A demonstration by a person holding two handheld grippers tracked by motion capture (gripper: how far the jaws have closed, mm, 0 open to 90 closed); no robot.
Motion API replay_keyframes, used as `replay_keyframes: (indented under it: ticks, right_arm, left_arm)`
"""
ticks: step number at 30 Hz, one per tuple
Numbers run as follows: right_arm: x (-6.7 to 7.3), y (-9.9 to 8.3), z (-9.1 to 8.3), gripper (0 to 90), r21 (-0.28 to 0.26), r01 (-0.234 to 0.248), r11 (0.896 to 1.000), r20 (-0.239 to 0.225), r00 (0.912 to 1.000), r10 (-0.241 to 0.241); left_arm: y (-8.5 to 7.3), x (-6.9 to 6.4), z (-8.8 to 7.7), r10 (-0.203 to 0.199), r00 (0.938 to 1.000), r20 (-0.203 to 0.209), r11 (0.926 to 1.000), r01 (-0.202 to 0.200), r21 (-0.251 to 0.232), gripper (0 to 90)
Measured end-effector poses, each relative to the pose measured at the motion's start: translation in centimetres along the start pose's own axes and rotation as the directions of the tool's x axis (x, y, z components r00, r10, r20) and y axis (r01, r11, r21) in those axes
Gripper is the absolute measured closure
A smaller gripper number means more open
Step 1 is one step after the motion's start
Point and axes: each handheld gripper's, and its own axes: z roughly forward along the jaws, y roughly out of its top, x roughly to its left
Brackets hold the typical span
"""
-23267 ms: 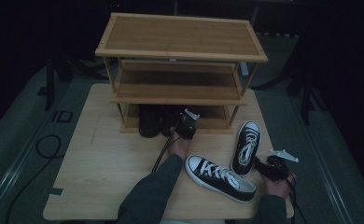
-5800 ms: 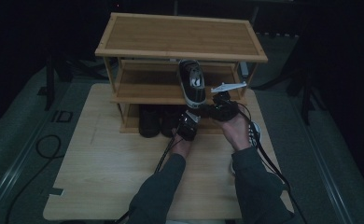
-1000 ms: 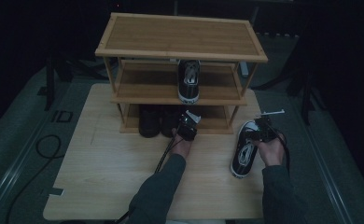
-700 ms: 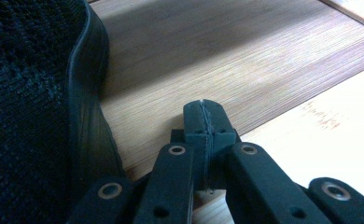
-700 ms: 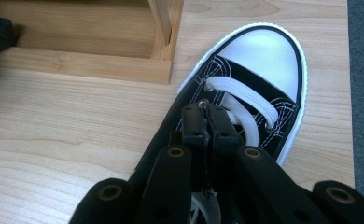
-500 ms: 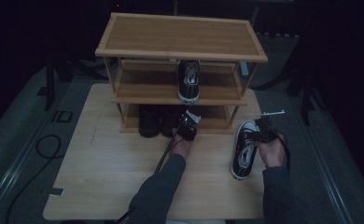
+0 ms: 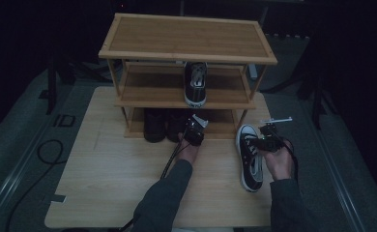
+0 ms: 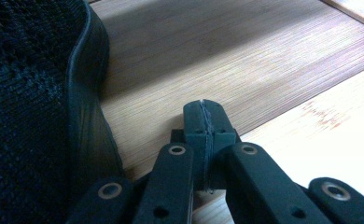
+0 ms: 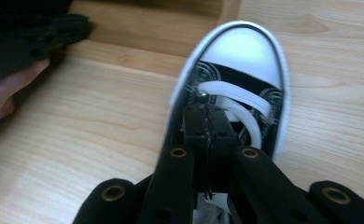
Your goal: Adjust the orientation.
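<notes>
A black-and-white sneaker (image 7: 248,164) lies on the wooden table (image 7: 109,164) at the right, toe toward the rack. My right gripper (image 7: 263,142) is over its laced upper, shut on the edge by the laces (image 9: 208,116); the white toe cap (image 9: 245,51) shows ahead. The matching sneaker (image 7: 195,84) stands on the middle shelf of the wooden rack (image 7: 186,36). My left gripper (image 7: 195,126) rests at the bottom shelf's front, shut and holding nothing (image 8: 203,116), right next to a black shoe (image 8: 31,116).
A pair of black shoes (image 7: 153,124) sits on the rack's bottom shelf. The top shelf is bare. A cable loop (image 7: 41,150) lies on the floor to the left. Bare table stretches left and in front of the rack.
One sneaker went from the table to the middle shelf. Over the last second the right gripper and the sneaker's toe have shifted slightly left. The left gripper has stayed put.
</notes>
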Motion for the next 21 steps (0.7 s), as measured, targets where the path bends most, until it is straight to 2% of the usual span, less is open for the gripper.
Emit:
replay_keyframes:
  ticks: [6,10,13,17,21]
  right_arm:
    - [1.4,-0.1,0.2,90.0,0.0,0.041,0.999,-0.007,0.9991,-0.041]
    - [2.4,0.0,0.2,90.0,0.006,0.062,0.998,-0.042,0.9972,-0.062]
    - [3.6,0.7,-0.7,90.0,-0.047,0.082,0.996,-0.092,0.9921,-0.086]
    - [5.5,2.1,-2.2,90.0,-0.068,0.153,0.986,-0.084,0.9838,-0.158]
    - [5.7,2.1,-2.0,90.0,-0.062,0.167,0.984,-0.088,0.9811,-0.172]
  left_arm:
    - [0.0,0.0,0.0,-0.001,1.0,0.001,1.0,0.001,0.001,89.7]
    - [0.0,0.0,0.0,0.0,1.0,0.0,1.0,0.0,0.0,89.7]
    - [0.0,0.0,0.0,0.0,1.0,-0.001,1.0,0.0,0.002,89.8]
    - [0.0,0.1,0.0,-0.002,1.0,0.0,1.0,0.002,0.003,89.7]
    - [0.0,0.1,-0.1,-0.003,1.0,0.002,1.0,0.003,0.005,89.7]
